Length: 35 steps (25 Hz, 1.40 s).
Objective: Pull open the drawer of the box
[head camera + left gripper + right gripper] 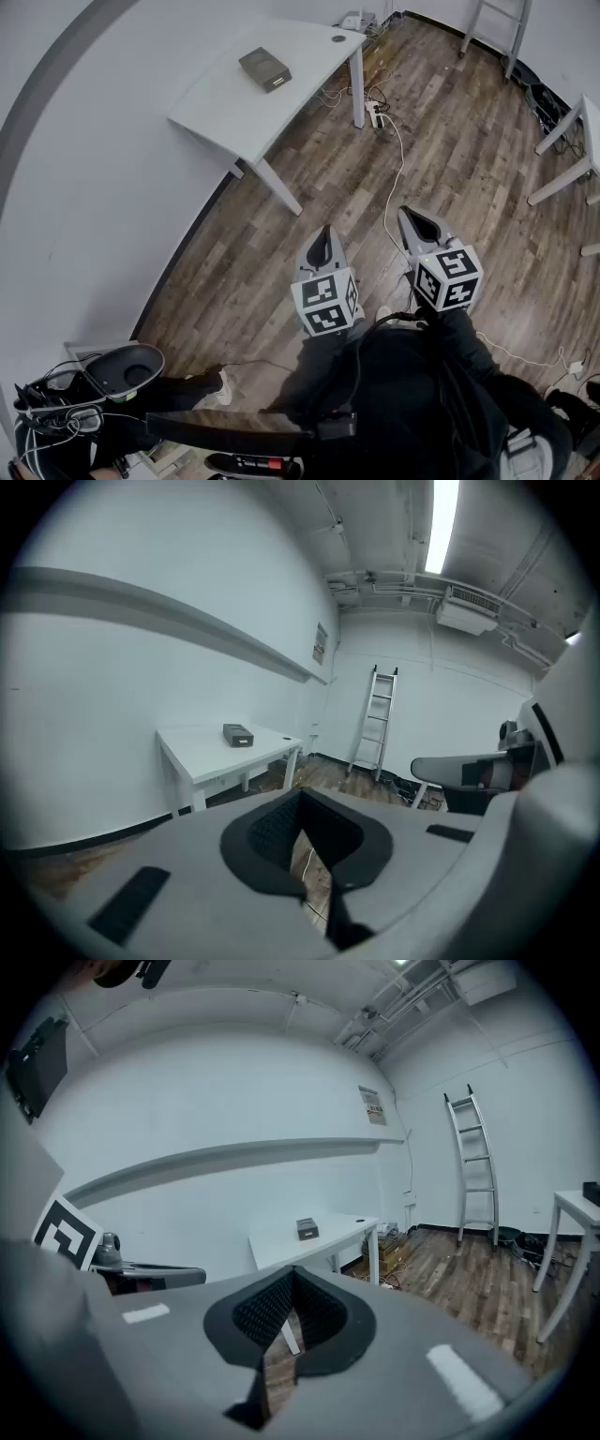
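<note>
Dark grey rectangular box [264, 68] lies on the white bench [225, 108] against the pale wall, at the upper left of the head view and well apart from both tools. Nearer the person, over the brown wood-plank floor [469, 150], the left hand-held gripper [321, 246] has its jaws pressed together on nothing. Just beside it, the right hand-held gripper [424, 225] also has its jaws closed and empty. Both tilt slightly downward.

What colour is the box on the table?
The box is dark grey, clearest in head view.
</note>
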{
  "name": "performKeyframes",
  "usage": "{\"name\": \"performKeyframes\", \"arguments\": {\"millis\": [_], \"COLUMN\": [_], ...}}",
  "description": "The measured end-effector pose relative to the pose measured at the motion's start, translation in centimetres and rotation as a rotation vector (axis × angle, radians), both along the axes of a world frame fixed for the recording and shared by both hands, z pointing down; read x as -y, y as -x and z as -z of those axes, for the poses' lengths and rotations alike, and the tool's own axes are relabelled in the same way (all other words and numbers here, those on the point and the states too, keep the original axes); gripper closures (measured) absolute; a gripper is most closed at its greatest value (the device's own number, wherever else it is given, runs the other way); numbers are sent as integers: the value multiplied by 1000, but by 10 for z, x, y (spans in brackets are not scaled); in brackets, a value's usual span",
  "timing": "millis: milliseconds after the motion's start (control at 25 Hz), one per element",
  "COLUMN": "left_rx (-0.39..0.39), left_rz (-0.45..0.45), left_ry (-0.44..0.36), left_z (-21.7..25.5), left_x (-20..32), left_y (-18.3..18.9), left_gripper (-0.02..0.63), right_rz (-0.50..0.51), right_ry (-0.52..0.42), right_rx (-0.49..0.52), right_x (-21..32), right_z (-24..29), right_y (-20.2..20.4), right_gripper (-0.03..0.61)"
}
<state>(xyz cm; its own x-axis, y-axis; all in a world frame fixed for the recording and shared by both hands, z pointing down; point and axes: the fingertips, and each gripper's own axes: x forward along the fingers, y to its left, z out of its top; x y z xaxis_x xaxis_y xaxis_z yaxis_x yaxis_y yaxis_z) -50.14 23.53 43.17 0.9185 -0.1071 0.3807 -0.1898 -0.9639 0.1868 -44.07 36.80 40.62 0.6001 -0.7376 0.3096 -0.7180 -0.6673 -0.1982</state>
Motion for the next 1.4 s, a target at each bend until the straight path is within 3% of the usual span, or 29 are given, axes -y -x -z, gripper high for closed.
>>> {"name": "performKeyframes", "arguments": {"millis": [480, 1120, 1400], "left_rx": [-1, 42, 45], "left_rz": [-13, -89, -95], "left_ry": [10, 34, 29], "left_z": [3, -23, -27], "left_x": [-2, 5, 6], "left_y": [-14, -8, -41], "left_gripper": [615, 615, 615], "right_rz": [-13, -170, -196], "right_ry": [-1, 31, 27], "right_rx": [4, 23, 40], "right_x": [0, -24, -32], "right_z": [2, -14, -24], "right_y": [-13, -13, -46], "right_gripper": [581, 581, 581]}}
